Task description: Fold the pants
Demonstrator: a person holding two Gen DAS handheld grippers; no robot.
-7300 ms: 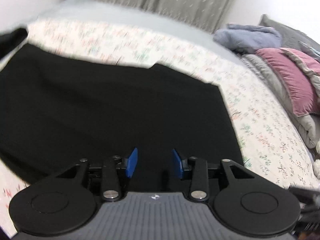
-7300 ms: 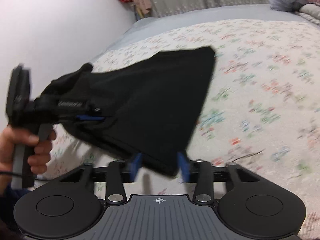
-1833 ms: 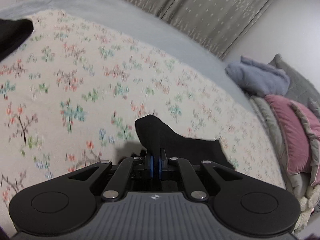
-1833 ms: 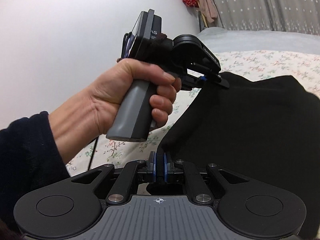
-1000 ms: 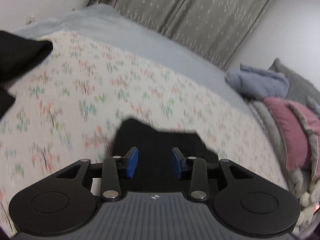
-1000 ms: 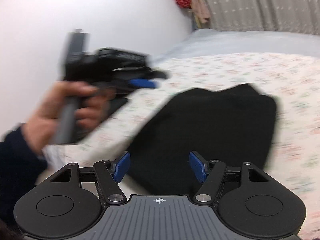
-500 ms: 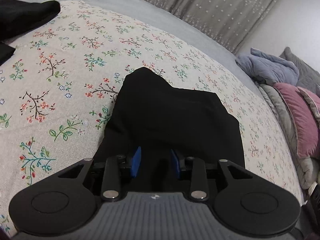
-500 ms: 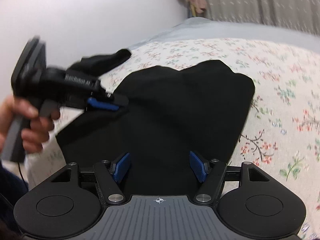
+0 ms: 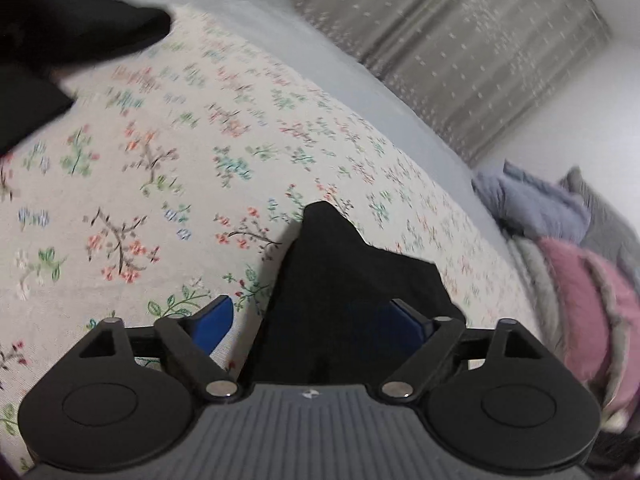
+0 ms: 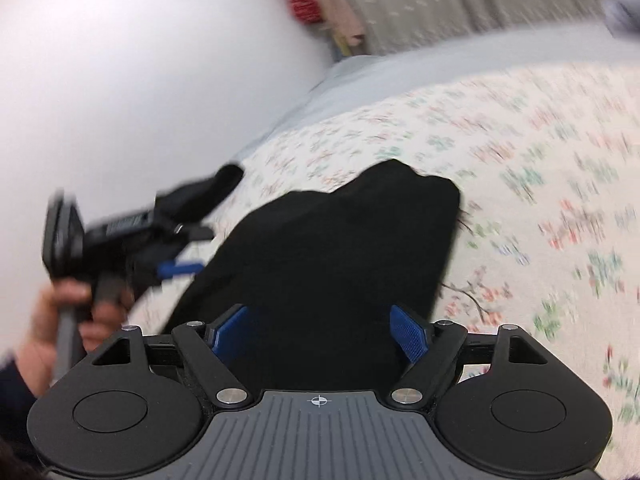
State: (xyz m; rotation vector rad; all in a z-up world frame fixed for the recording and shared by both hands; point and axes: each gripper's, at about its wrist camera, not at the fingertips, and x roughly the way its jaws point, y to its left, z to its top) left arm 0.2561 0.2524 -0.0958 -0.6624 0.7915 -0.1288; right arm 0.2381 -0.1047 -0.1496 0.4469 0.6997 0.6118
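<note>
On the flowered bed cover point(image 9: 168, 184) the black pants point(image 10: 336, 248) are laid as a compact folded pile, and both grippers are found at its near edge. The left gripper point(image 9: 316, 320) is wide open; its jaws have just been opening, and the cloth is seen between them but is not pressed by the pads. The right gripper point(image 10: 320, 336) is also wide open, its jaws have just been opening too, and the near part of the pile lies between its blue pads without being held. In the right wrist view the left gripper point(image 10: 180, 269) is seen at the left border of the pants, carried by a hand point(image 10: 68, 312).

A risk is judged here: the upper layer could be caught by a pad when the grippers are moved away, and the fold could be dragged open. The far corner point(image 9: 320, 216) looks raised, so the pile may be left uneven if it is not pressed flat.
</note>
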